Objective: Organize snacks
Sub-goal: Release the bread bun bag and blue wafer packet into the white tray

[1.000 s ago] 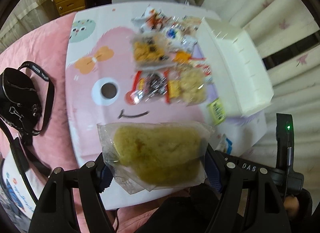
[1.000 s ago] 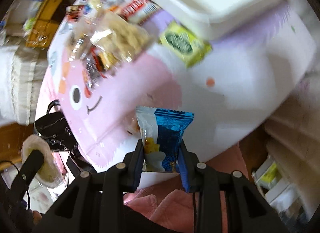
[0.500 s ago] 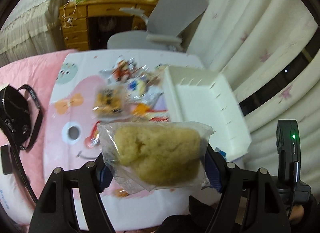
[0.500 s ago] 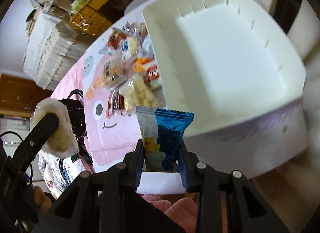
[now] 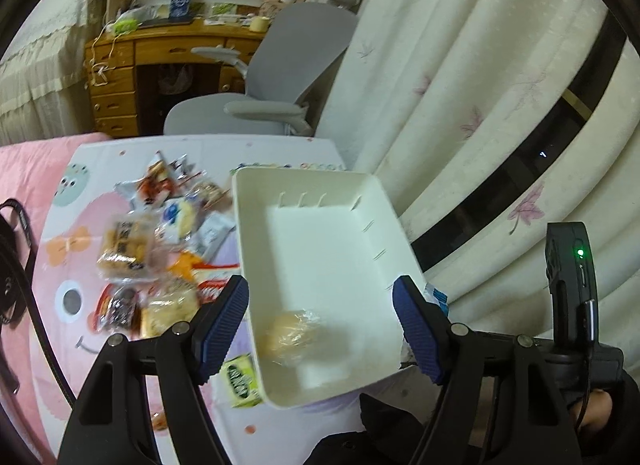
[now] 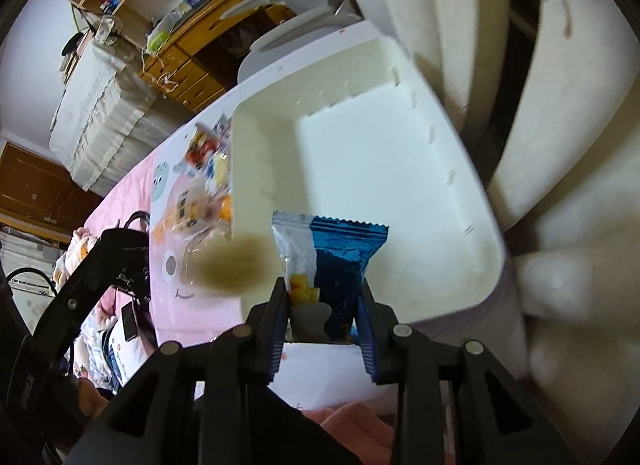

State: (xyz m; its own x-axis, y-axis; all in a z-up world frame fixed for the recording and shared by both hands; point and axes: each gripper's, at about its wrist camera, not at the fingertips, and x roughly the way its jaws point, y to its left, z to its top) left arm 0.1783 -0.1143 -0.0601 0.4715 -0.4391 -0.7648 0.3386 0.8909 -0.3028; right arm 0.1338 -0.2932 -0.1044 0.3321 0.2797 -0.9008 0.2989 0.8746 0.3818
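Observation:
My left gripper (image 5: 320,289) hangs open over the near end of the white bin (image 5: 320,241), with nothing between its blue pads. Below it, a clear-wrapped yellow sponge cake (image 5: 296,337) shows blurred inside the bin. In the right wrist view the same cake (image 6: 236,261) is a brown blur at the near left wall of the bin (image 6: 380,169). My right gripper (image 6: 323,285) is shut on a blue and silver snack packet (image 6: 340,249), held upright over the bin's near edge.
A pile of wrapped snacks (image 5: 152,233) lies left of the bin on a pink cartoon mat (image 5: 72,297). A green-yellow packet (image 5: 240,379) sits by the bin's near corner. A black bag strap (image 5: 16,265) lies far left. Beyond stand a grey chair (image 5: 280,77), a wooden desk (image 5: 132,65) and curtains (image 5: 460,85).
Both grippers swung from over the mat to over the bin. The left gripper let go of the sponge cake, which now shows inside the bin. The right gripper kept its packet.

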